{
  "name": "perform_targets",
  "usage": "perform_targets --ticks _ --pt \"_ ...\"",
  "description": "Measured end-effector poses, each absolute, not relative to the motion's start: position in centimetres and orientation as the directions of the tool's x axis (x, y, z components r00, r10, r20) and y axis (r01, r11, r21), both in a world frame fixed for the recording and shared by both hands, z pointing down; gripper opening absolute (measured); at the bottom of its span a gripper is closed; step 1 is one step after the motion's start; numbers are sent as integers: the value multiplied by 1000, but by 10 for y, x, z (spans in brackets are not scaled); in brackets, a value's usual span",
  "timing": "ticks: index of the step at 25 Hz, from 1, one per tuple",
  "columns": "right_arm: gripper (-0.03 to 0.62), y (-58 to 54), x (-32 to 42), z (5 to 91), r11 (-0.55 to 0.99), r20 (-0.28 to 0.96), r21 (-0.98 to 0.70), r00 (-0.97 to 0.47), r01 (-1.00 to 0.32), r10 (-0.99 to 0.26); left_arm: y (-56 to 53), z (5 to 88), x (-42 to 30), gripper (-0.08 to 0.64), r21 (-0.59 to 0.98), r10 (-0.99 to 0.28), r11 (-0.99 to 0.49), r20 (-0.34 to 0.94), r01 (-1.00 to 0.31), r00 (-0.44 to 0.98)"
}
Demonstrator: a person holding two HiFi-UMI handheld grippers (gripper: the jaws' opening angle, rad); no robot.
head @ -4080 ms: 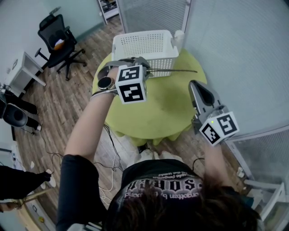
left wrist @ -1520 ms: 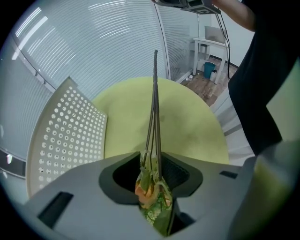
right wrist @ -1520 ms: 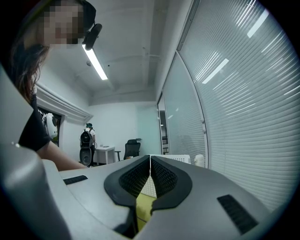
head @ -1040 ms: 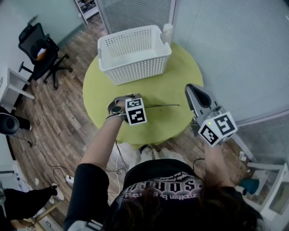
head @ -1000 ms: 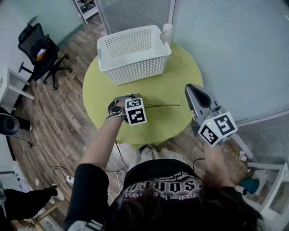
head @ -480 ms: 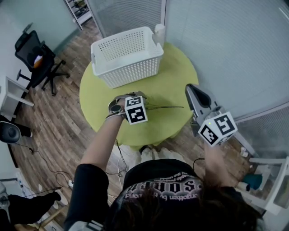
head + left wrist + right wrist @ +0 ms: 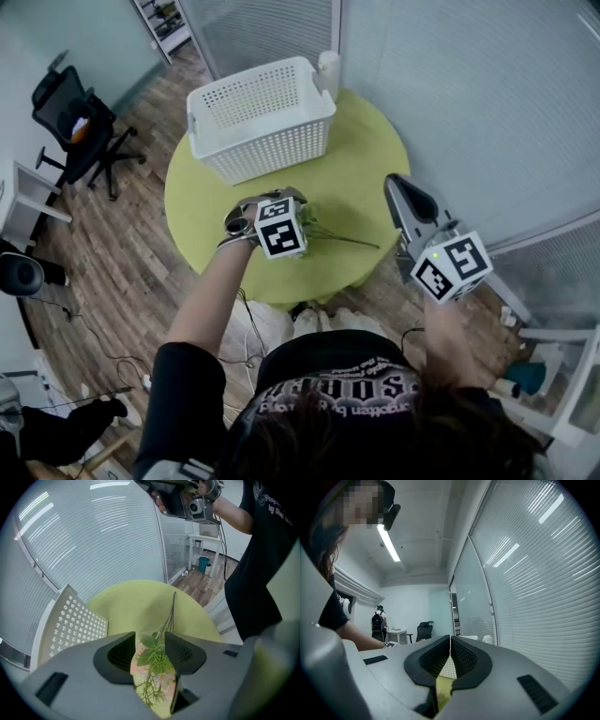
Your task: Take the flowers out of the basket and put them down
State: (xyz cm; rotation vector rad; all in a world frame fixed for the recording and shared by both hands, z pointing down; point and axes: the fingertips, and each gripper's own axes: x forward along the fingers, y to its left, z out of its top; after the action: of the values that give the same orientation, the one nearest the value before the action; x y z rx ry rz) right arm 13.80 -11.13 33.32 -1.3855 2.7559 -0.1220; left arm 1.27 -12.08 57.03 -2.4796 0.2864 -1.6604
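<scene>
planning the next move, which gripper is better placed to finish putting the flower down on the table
Left. The left gripper points down over the table with the flower between its jaws, which have just been opening. The right gripper is shut, held level off to the side, holding nothing.

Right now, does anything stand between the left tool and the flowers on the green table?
Nothing visible does. The left tool hangs directly over the flowers on the green table. Its jaws have just been opening, and the leafy end sits in the gap between them, apparently unclamped.
</scene>
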Motion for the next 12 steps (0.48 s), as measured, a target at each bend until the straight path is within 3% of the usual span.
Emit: perform_targets --ticks 12 --pt "29 -115 129 331 619 -15 -90 -621 -780 -784 -132 516 13 166 -247 -349 -934 783 -258 515"
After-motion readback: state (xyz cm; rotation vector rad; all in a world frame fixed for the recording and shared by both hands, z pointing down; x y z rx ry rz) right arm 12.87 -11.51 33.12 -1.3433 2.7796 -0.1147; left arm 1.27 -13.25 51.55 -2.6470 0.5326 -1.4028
